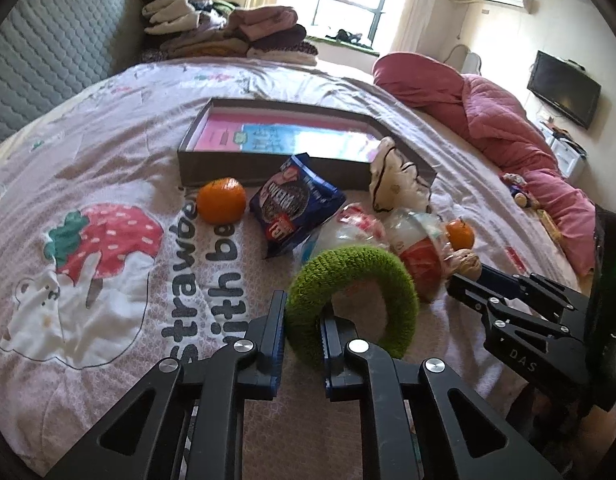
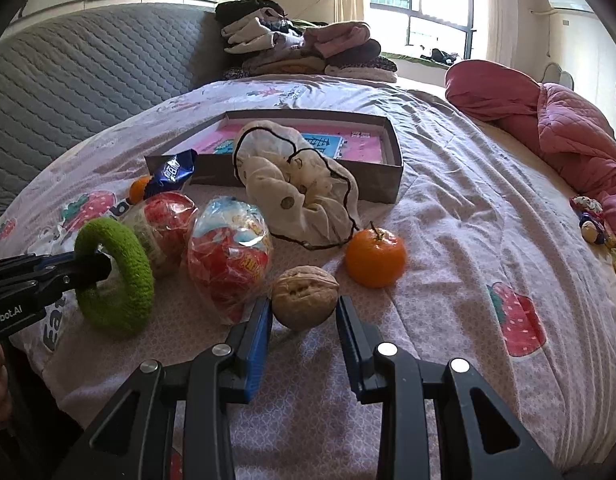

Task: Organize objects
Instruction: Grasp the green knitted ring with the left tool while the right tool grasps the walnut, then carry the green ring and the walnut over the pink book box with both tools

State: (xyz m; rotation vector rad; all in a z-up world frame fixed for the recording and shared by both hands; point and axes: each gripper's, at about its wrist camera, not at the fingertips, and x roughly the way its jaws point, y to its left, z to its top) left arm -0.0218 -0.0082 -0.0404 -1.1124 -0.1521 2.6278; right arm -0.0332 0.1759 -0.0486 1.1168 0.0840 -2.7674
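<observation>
Now the left gripper (image 1: 304, 320) pinches the green ring (image 1: 349, 304), its pads pressed together on the ring's near-left part, one finger outside and one through the hole. In the right wrist view the ring (image 2: 116, 278) stands on edge at the left, at the near end of the clutter on the bedspread (image 2: 447, 240).

The right gripper (image 2: 304, 312) has its fingers on either side of the walnut (image 2: 306, 296); the left pad touches the shell, while the right pad looks just beside it, so whether it truly grips I cannot tell. The walnut sits on the bedspread, near of the other things.

Just left of the walnut lie two clear snack packs (image 2: 228, 252) with red contents, side by side, one close behind the ring. Right and a little far of the walnut sits an orange (image 2: 375, 257). Behind the packs lies a crumpled cream cloth (image 2: 292, 184) with dark trim, leaning against the near wall of an open box (image 2: 391, 160) that has a pink and blue sheet on its floor. A blue cookie bag (image 1: 298, 204) lies in front of the box, left of the cloth, with a second orange (image 1: 221, 199) just left of it.

Farther off, folded clothes (image 1: 224, 28) are piled at the bed's far end, and a pink quilt (image 1: 499, 120) is bunched along the right.
</observation>
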